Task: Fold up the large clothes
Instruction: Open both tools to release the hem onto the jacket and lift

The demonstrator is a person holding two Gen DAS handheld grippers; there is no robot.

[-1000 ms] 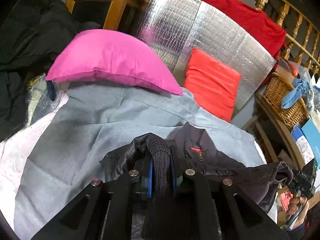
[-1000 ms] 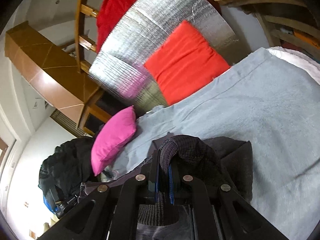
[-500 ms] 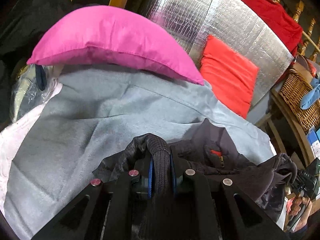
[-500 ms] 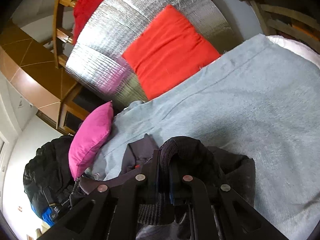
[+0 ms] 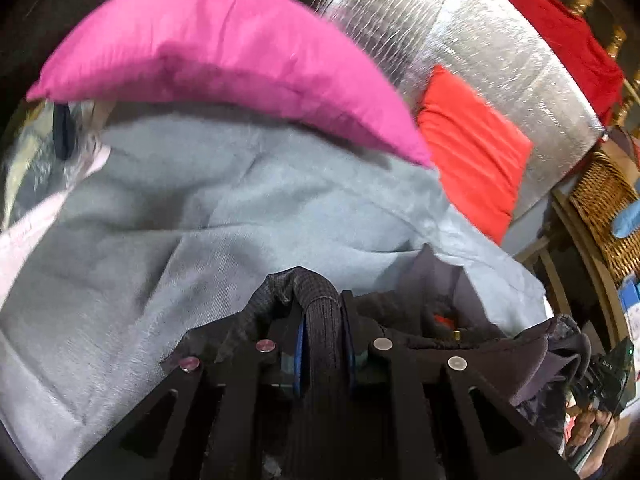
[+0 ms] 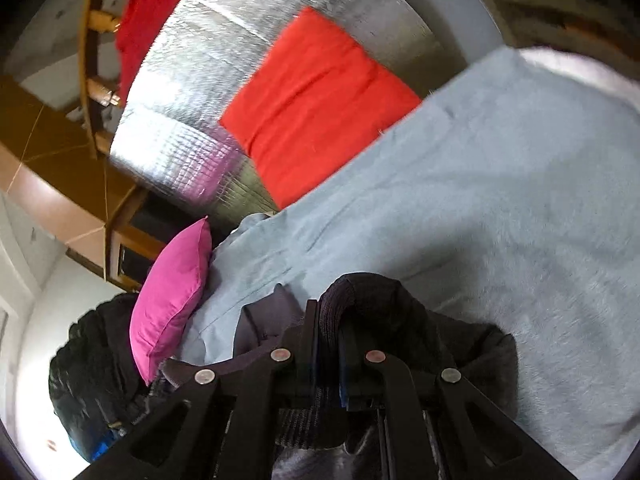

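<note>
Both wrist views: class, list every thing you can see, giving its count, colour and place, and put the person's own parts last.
jacket: one, dark, on the blanket, pinched at both ends
blanket: one, grey-blue, spread under the jacket
pink pillow: one, far edge of blanket
red cushion: one, leaning on the foil sheet
foil sheet: one, silver, behind the cushions
basket: one, tan wicker, right side
left gripper: black, fingers clamped on jacket
right gripper: black, fingers clamped on jacket
</note>
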